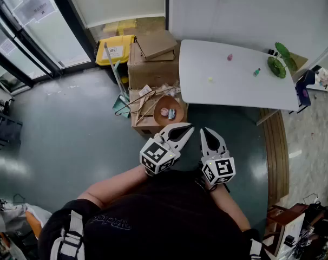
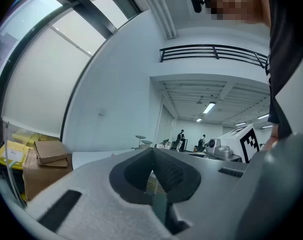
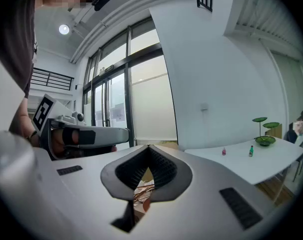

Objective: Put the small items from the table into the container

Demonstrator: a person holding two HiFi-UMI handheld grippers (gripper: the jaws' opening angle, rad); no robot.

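Note:
A white table (image 1: 234, 91) stands ahead with a pink item (image 1: 229, 57), a small green bottle (image 1: 256, 72) and a tiny yellow item (image 1: 210, 79) on it. A green tiered dish (image 1: 276, 65) sits at its far right end. My left gripper (image 1: 187, 127) and right gripper (image 1: 208, 131) are held close to my body, well short of the table, both shut and empty. In the right gripper view the table (image 3: 261, 159) carries the pink item (image 3: 223, 151), the green bottle (image 3: 250, 151) and the green dish (image 3: 265, 140).
Cardboard boxes (image 1: 151, 64) are stacked left of the table, the nearest one (image 1: 153, 110) open with hangers and a brown bowl (image 1: 168, 111) inside. A yellow bin (image 1: 115, 49) is behind them. Glass doors (image 1: 34, 26) run along the left. The floor is dark grey.

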